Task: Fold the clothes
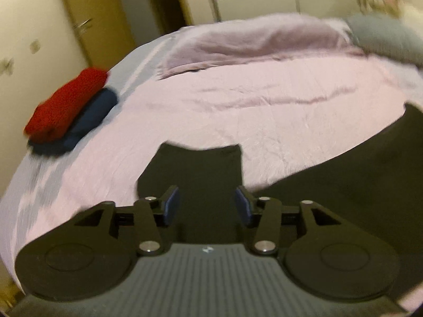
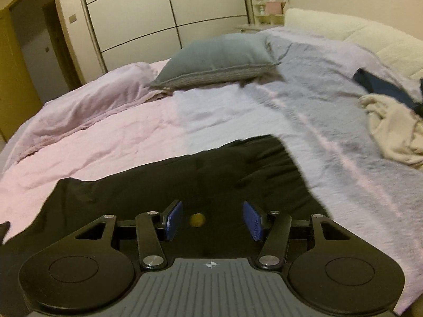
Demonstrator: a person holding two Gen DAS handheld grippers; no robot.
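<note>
A black garment (image 1: 201, 169) lies spread on the pale pink bed cover (image 1: 264, 111). In the left wrist view one end of it reaches up between the fingers, and a wide part runs off to the right (image 1: 357, 174). My left gripper (image 1: 207, 204) is open just above that end, holding nothing. In the right wrist view the black garment (image 2: 211, 179) spreads across the front, with a small yellow button (image 2: 197, 220) between the fingers. My right gripper (image 2: 212, 220) is open just above it, holding nothing.
A folded red garment (image 1: 66, 105) sits on a folded navy one (image 1: 92, 119) at the bed's left edge. A grey pillow (image 2: 216, 58) lies at the back. A cream garment (image 2: 394, 132) and a navy one (image 2: 383, 84) lie crumpled at the right. Wardrobe doors (image 2: 164, 13) stand behind.
</note>
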